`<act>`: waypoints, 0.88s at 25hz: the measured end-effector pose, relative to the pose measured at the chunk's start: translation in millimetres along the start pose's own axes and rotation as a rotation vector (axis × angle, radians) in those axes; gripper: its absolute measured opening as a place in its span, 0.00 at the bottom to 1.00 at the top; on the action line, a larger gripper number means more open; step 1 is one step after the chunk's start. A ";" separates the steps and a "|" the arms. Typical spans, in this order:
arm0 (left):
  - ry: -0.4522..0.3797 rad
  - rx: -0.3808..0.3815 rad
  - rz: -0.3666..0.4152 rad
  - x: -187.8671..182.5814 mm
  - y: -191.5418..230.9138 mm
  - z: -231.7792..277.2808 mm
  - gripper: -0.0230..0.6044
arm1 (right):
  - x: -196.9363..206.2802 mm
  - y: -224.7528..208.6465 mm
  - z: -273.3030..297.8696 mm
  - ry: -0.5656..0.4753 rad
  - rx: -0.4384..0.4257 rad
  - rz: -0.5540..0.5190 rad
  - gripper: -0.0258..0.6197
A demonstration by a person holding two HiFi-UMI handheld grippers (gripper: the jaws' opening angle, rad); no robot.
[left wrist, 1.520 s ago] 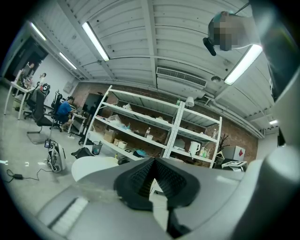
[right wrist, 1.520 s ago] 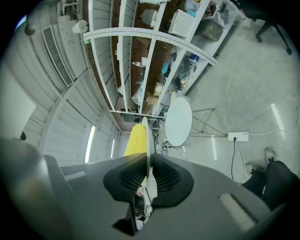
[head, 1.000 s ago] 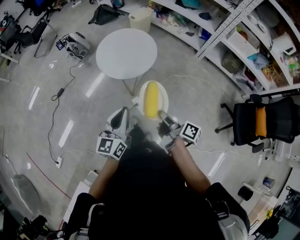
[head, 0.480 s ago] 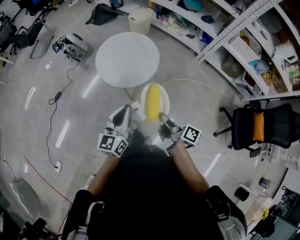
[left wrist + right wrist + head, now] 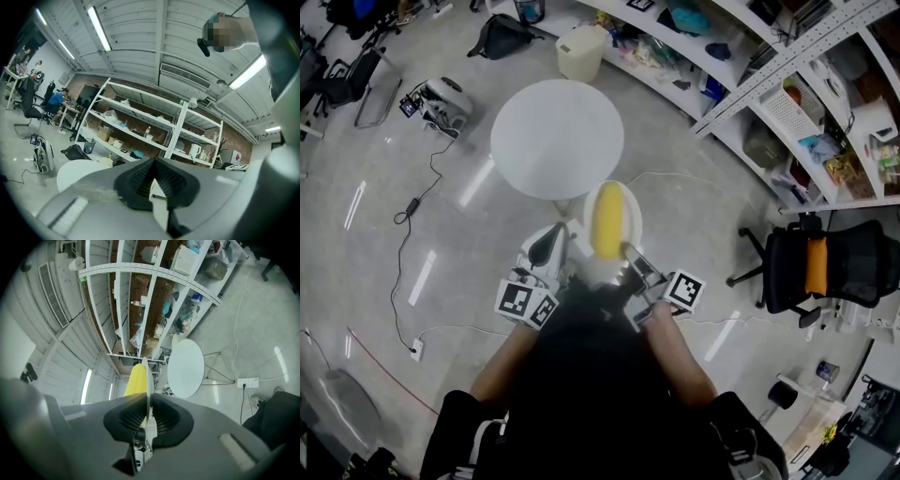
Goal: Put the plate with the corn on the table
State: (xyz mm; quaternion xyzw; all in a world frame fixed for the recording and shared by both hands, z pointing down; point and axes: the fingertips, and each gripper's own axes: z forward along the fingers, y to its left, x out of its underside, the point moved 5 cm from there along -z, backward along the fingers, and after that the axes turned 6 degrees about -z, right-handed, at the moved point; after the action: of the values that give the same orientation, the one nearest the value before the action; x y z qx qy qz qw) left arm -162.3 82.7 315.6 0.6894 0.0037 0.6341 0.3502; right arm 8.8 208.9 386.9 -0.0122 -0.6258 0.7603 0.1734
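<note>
1. The corn (image 5: pixel 607 220), a single yellow cob, lies lengthwise on the white plate (image 5: pixel 627 199) and fills most of it.
2. The plate is held in the air above the floor, just short of the near edge of the round white table (image 5: pixel 558 139), not on it.
3. The right gripper (image 5: pixel 630 253) pinches the plate's near rim; in the right gripper view its pads clamp the thin white edge (image 5: pixel 148 380).
4. The left gripper (image 5: pixel 551 246) sits just left of the plate, tips pressed together, gripping nothing I can make out.
5. Farther off, a cream bin (image 5: pixel 580 52) stands beyond the table, and shelves (image 5: pixel 741 70) hold a white basket (image 5: pixel 785 87).
</note>
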 end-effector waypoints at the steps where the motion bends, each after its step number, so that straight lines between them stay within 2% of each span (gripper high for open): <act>1: -0.002 0.001 -0.001 -2.0 0.7 1.1 0.04 | -1.2 0.4 0.4 -0.001 0.004 -0.004 0.10; 14: -0.017 -0.017 0.016 -9.7 6.0 25.5 0.04 | -35.1 -12.2 13.0 0.022 0.011 -0.002 0.10; 22: -0.050 -0.099 0.017 -4.3 2.4 50.7 0.04 | -68.3 -19.6 28.1 0.108 -0.020 -0.018 0.10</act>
State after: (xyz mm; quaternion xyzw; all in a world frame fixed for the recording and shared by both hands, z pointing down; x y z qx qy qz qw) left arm -119.7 54.7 315.5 0.6869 -0.0424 0.6190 0.3784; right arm 71.2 166.3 398.2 -0.0494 -0.6230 0.7508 0.2138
